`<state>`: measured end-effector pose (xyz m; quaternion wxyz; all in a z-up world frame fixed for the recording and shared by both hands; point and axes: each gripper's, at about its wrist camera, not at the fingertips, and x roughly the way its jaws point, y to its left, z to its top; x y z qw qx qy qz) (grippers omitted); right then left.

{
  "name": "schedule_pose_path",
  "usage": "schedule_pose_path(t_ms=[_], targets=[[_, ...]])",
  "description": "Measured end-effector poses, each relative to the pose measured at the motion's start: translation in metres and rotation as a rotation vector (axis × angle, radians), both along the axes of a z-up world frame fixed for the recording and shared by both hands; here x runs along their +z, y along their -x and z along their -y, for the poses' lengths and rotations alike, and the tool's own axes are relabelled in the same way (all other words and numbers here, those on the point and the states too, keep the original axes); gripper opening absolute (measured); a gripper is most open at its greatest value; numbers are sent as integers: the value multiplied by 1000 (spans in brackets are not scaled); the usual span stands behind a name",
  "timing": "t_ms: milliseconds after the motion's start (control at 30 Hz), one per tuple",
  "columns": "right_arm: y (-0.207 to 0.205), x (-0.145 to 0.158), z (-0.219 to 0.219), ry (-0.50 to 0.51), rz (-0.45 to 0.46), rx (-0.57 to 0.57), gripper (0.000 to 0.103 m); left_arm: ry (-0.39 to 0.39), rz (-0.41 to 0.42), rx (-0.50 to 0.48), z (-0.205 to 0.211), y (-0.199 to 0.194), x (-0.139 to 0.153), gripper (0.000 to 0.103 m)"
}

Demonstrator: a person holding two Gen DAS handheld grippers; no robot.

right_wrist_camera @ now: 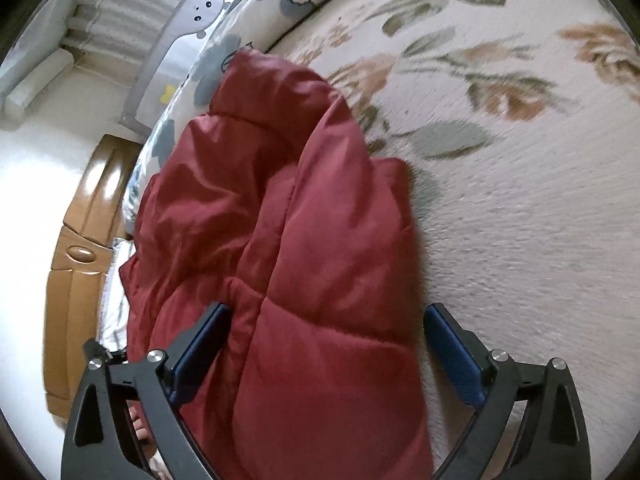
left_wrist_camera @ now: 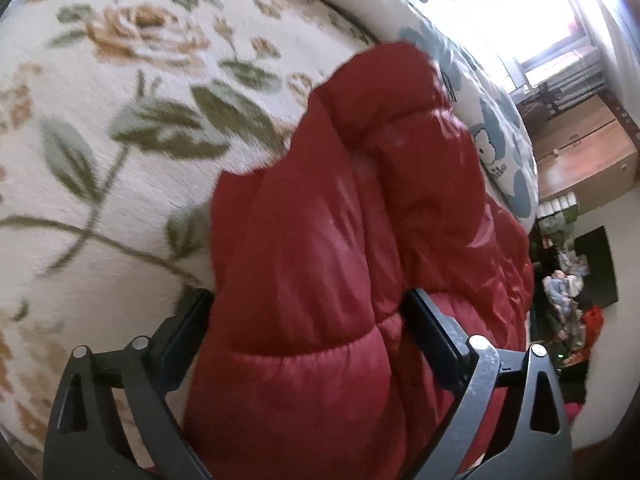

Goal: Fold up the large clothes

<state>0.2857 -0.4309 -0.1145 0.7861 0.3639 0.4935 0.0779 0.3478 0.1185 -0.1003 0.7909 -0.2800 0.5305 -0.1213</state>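
Place: we see a home bedroom.
Bed: a cream blanket (left_wrist_camera: 120, 184) woven with roses and green leaves covers it.
Bedding: a white quilt (left_wrist_camera: 496, 148) printed with blue cartoon animals lies along the far edge.
Bed frame: glossy carved wood (right_wrist_camera: 76, 256) stands beside the mattress in the right wrist view.
Furniture: we make out a wooden drawer cabinet (left_wrist_camera: 580, 160) under a bright window (left_wrist_camera: 540, 8).
Clutter: small household items (left_wrist_camera: 564, 280), too blurred to name, sit on the floor.
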Motion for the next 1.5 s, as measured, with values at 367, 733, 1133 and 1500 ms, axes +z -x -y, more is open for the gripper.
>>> schedule_pose_path(t_ms=[367,733,1133,1500], targets=[[7,12,-12,-36,33,69,52,-40,92,-71,14,17,24,49],[56,50,-24,-24,41,142,39,-11,145,-110,0,80,70,39],[150,64,-35,-63,29,195,38,-7,116,-170,-19,181,88,39],[171,51,-34,-86,27,159,40,-23,77,-151,-30,208,67,40]])
